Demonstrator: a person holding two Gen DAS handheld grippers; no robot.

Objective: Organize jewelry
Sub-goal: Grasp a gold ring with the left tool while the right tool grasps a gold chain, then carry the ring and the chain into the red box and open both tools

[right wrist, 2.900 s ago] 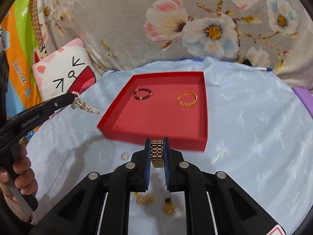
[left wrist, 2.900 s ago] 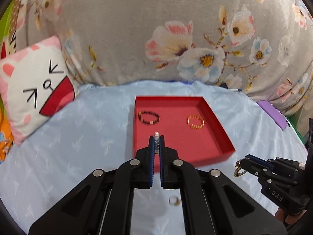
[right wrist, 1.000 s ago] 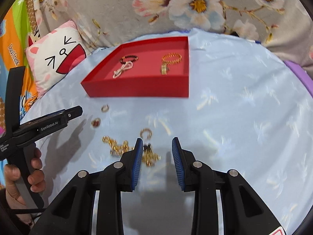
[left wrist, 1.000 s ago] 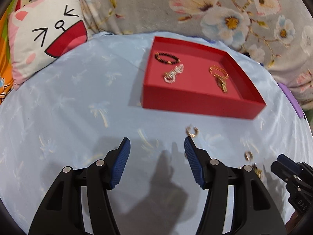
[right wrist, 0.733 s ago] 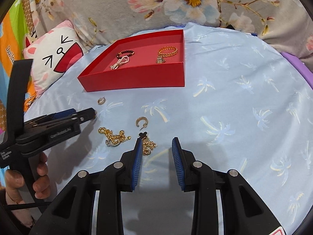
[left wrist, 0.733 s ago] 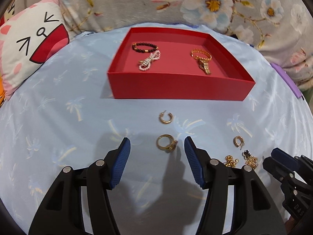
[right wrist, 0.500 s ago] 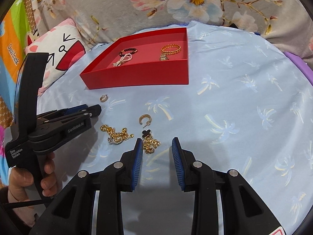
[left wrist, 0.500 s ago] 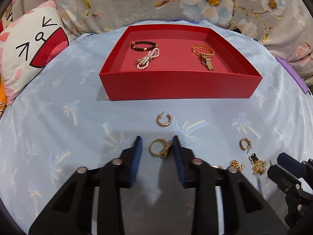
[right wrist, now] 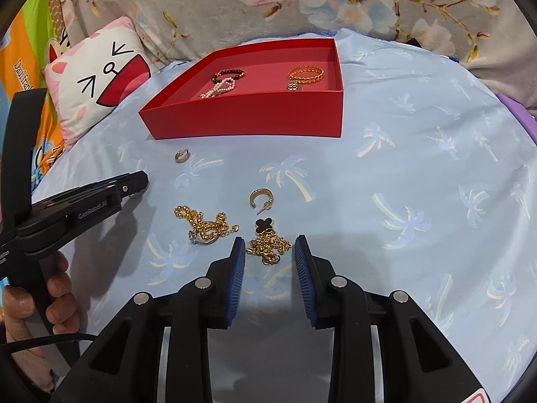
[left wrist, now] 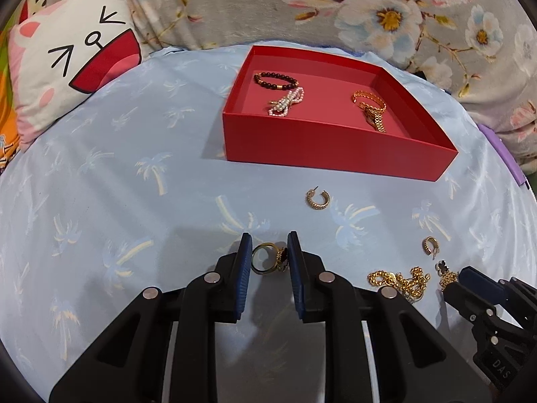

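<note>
Left wrist view: the left gripper (left wrist: 267, 260) is low over the blue sheet (left wrist: 134, 201), its fingers (left wrist: 244, 258) narrowed around a gold ring (left wrist: 268, 258) but not yet closed on it; a slim gap shows on the band side, while contact on the stone side cannot be told. The ring lies flat between the fingers. A hoop earring (left wrist: 317, 199) lies just beyond, short of the red tray (left wrist: 335, 147).

Right wrist view: the right gripper (right wrist: 269, 255) holds its fingers wide on either side of a gold chain with a black clover charm (right wrist: 268, 243), nothing gripped. A second gold chain (right wrist: 204, 225) and another hoop earring (right wrist: 260, 198) lie near it. The tray already holds bead, pearl and gold bracelets.

Assessment: the ring is light, rigid and smooth, so it may skate or flip on the soft sheet; pinch it across the band, square-on. The chain is limp and bunched, liable to trail and snag its neighbour; take it at the densest part of the heap.
</note>
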